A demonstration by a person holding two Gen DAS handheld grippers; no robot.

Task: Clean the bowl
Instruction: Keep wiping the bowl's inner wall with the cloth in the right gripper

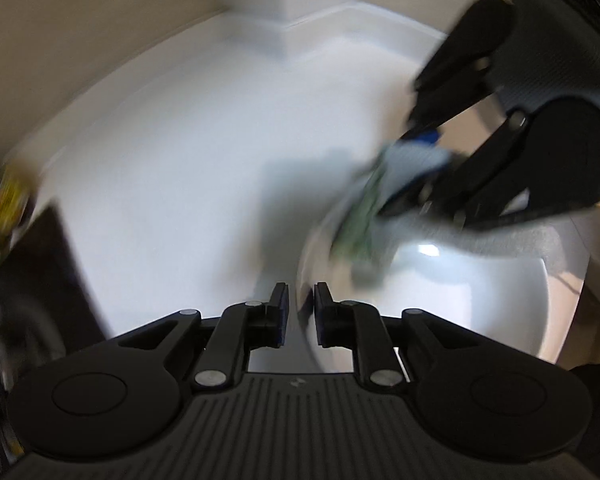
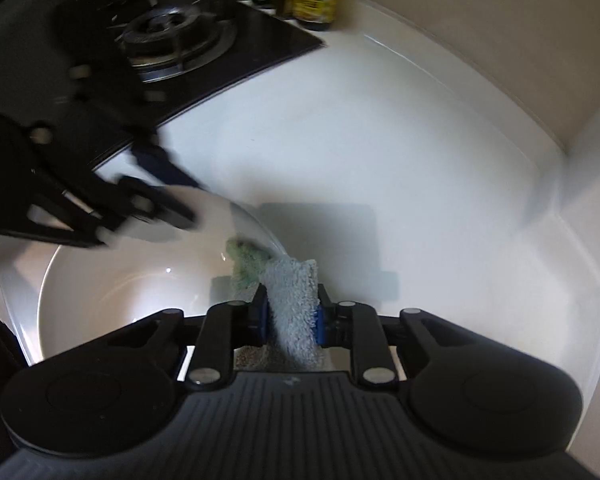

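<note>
A white bowl (image 1: 480,300) is held tilted over the white counter. My left gripper (image 1: 300,304) is shut on the bowl's rim, which passes between its fingertips. My right gripper (image 2: 290,304) is shut on a grey-blue cloth (image 2: 296,312) with a green scrubbing side (image 2: 246,266). The cloth's green end lies against the inside of the bowl (image 2: 112,292) near its rim. In the left wrist view the right gripper (image 1: 432,168) comes in from the upper right with the cloth (image 1: 384,200) on the bowl's far side. In the right wrist view the left gripper (image 2: 172,196) is at the left on the rim, blurred.
A black gas hob (image 2: 172,36) sits at the back left, with jars and bottles (image 2: 314,0) behind it. A white counter (image 2: 380,140) runs to a raised white edge and a beige wall (image 2: 480,32). A blurred yellow thing (image 1: 4,204) sits at the far left.
</note>
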